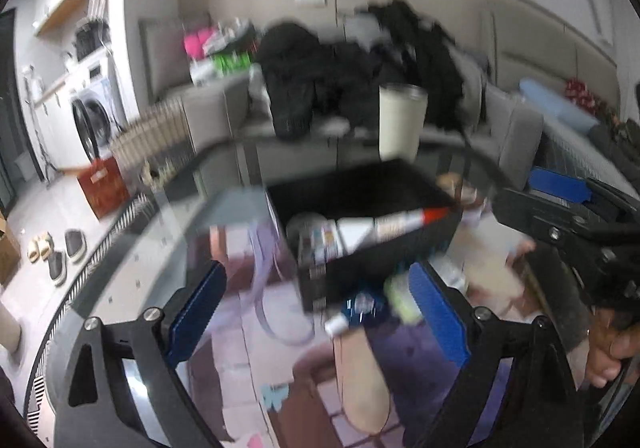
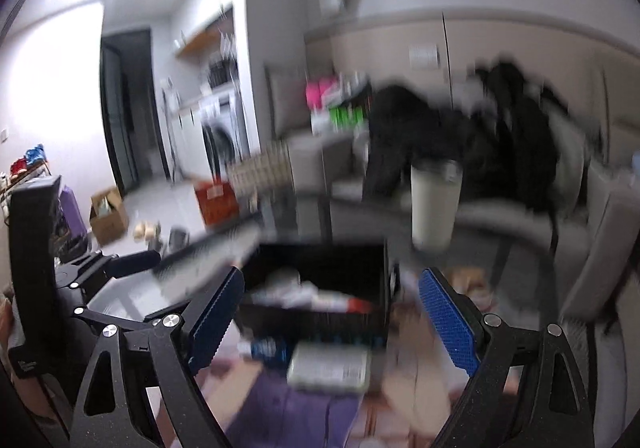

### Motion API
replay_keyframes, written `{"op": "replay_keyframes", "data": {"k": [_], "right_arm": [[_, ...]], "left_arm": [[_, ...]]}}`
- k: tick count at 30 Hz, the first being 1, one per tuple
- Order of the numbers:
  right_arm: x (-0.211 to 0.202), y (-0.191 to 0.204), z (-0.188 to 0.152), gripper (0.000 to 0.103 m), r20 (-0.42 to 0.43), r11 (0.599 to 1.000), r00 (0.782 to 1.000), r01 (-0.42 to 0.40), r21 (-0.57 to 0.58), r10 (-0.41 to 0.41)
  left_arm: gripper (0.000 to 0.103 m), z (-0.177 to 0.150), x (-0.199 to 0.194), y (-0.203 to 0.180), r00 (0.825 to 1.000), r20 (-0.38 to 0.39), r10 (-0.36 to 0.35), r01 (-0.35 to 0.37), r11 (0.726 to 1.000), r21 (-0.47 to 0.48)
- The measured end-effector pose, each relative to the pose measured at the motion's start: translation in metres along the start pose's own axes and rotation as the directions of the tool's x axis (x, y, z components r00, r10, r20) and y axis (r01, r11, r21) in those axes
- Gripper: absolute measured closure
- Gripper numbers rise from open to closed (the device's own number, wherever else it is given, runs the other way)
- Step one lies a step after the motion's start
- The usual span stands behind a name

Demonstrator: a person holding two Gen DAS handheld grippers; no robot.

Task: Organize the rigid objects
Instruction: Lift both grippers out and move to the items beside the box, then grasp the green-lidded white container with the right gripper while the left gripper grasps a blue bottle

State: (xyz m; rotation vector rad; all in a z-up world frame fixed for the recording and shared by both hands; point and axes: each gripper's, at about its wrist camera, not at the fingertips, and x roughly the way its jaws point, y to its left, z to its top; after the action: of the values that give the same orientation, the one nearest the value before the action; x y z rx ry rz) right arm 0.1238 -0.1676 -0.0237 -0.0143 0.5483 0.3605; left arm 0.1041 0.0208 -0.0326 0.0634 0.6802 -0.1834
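Clearly both hand-held grippers, left (image 1: 316, 312) and right (image 2: 328, 322), gape empty; the near small tin (image 2: 329, 368) looks rigid, light, best pinched across its flat sides.

A heap of black clothes (image 1: 340, 75) lies over a grey sofa (image 1: 508, 127) against the far wall. To the left stands a washing machine (image 1: 94, 115) in an alcove, with a red box (image 1: 104, 187) on the tiled floor nearby. Slippers (image 1: 56, 252) sit on the floor beside it. In the right wrist view an open cardboard box (image 2: 108, 215) rests on the floor near a dark doorway (image 2: 128, 107).
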Motion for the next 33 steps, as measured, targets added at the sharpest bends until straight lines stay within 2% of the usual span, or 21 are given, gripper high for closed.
{"op": "replay_keyframes", "data": {"k": [3, 7, 10, 14, 19, 22, 24, 25, 30, 32, 33], "right_arm": [[0.030, -0.008, -0.010, 0.018, -0.139, 1.000, 0.990, 0.000, 0.031, 0.005], [0.068, -0.016, -0.030, 0.021, -0.301, 0.998, 0.953, 0.000, 0.062, 0.018], [0.086, -0.024, -0.040, 0.025, -0.374, 0.994, 0.926, -0.008, 0.108, 0.048], [0.100, -0.027, -0.045, 0.026, -0.391, 0.994, 0.919, -0.004, 0.108, 0.047], [0.111, -0.025, -0.044, 0.026, -0.400, 0.994, 0.915, -0.008, 0.109, 0.051], [0.115, -0.023, -0.044, 0.026, -0.418, 0.992, 0.906, -0.016, 0.126, 0.067], [0.115, -0.025, -0.046, 0.026, -0.439, 0.986, 0.893, -0.027, 0.162, 0.097], [0.112, -0.025, -0.046, 0.027, -0.449, 0.983, 0.886, -0.035, 0.179, 0.113], [0.100, -0.012, -0.051, 0.029, -0.484, 0.976, 0.855, -0.107, 0.187, 0.187], [0.097, -0.005, -0.053, 0.033, -0.512, 0.976, 0.834, -0.134, 0.174, 0.206], [0.095, -0.002, -0.054, 0.033, -0.517, 0.977, 0.831, -0.143, 0.160, 0.206]], "left_arm": [[0.011, -0.007, 0.021, -0.001, 0.994, -0.107, -0.016, 0.017, 1.000, 0.014], [0.014, -0.018, 0.047, -0.004, 0.976, -0.213, -0.044, 0.049, 0.999, 0.018], [0.015, -0.023, 0.058, -0.007, 0.968, -0.245, -0.047, 0.058, 0.998, 0.036], [0.016, -0.025, 0.066, -0.006, 0.960, -0.271, -0.070, 0.080, 0.996, 0.027], [0.035, -0.024, 0.074, -0.010, 0.951, -0.295, -0.096, 0.112, 0.993, 0.039], [0.055, -0.025, 0.078, -0.013, 0.944, -0.315, -0.102, 0.121, 0.992, 0.041], [0.080, -0.025, 0.078, -0.012, 0.941, -0.321, -0.106, 0.124, 0.992, 0.036], [0.085, -0.024, 0.077, -0.012, 0.936, -0.329, -0.121, 0.136, 0.990, 0.022], [0.091, -0.028, 0.069, -0.003, 0.920, -0.360, -0.154, 0.152, 0.988, -0.036], [0.092, -0.034, 0.062, -0.003, 0.915, -0.373, -0.155, 0.154, 0.988, -0.032], [0.092, -0.037, 0.058, -0.003, 0.913, -0.379, -0.149, 0.151, 0.988, -0.025]]}}
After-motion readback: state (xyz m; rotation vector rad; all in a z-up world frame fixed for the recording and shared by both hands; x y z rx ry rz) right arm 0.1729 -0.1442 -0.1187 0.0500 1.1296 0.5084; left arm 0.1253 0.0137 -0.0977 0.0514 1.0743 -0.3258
